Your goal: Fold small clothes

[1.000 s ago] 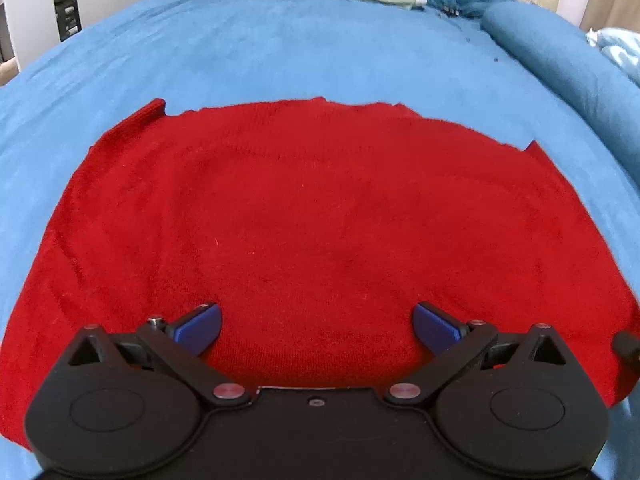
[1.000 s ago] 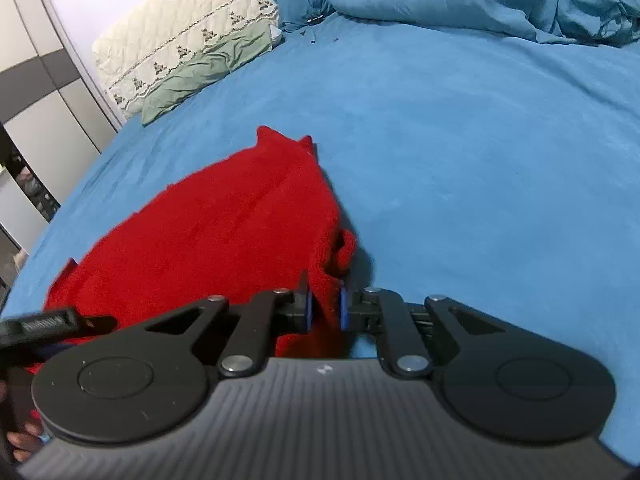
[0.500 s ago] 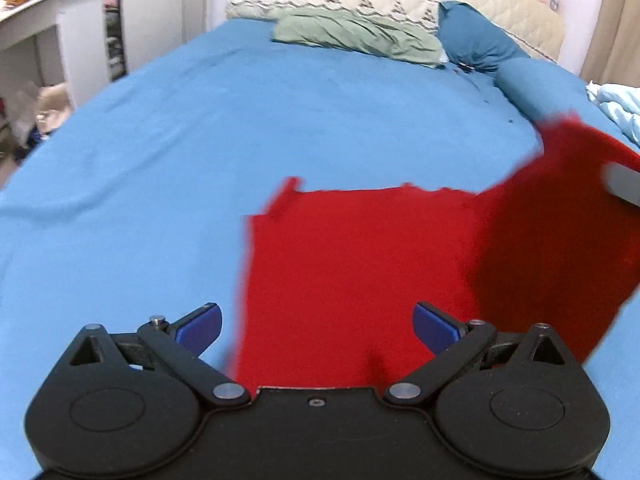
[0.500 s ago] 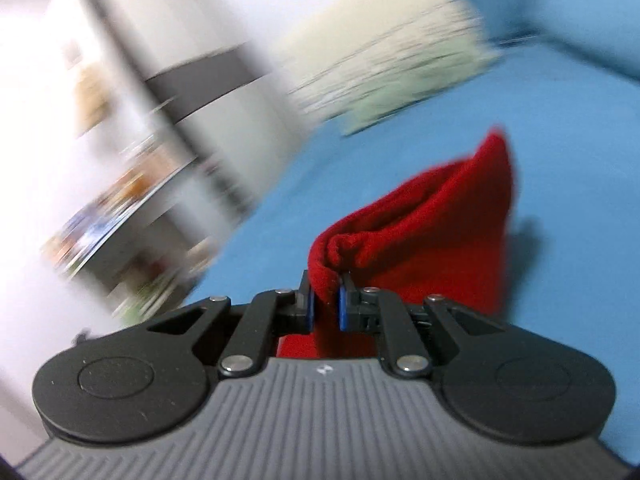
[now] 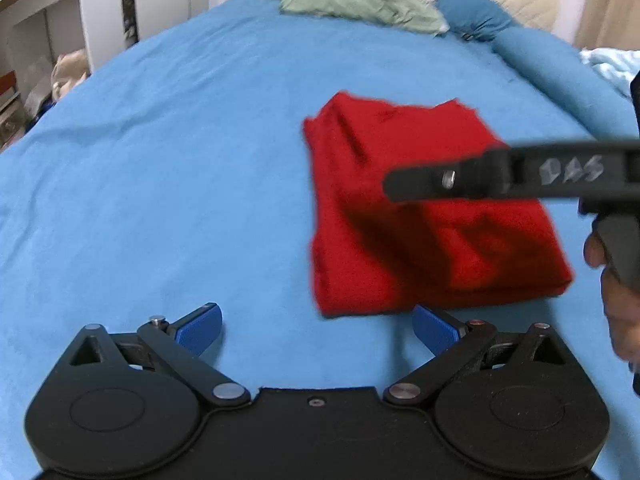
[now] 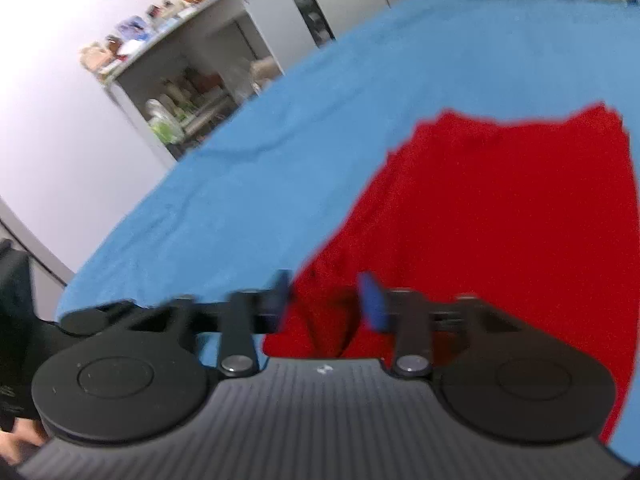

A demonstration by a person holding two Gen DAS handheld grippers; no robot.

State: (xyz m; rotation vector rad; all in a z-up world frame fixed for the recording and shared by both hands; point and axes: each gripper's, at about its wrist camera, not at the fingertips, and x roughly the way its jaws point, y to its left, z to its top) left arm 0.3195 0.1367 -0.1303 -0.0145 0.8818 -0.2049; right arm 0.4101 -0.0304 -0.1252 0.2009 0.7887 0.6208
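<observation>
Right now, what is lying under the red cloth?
The red cloth lies folded on the blue bed cover, which shows all around it. Whether anything else sits beneath or between its layers is hidden.

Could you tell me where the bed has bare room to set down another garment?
Left of the red cloth, the blue bedspread lies bare up to the green pillow. The right side is crowded by the right gripper.
</observation>
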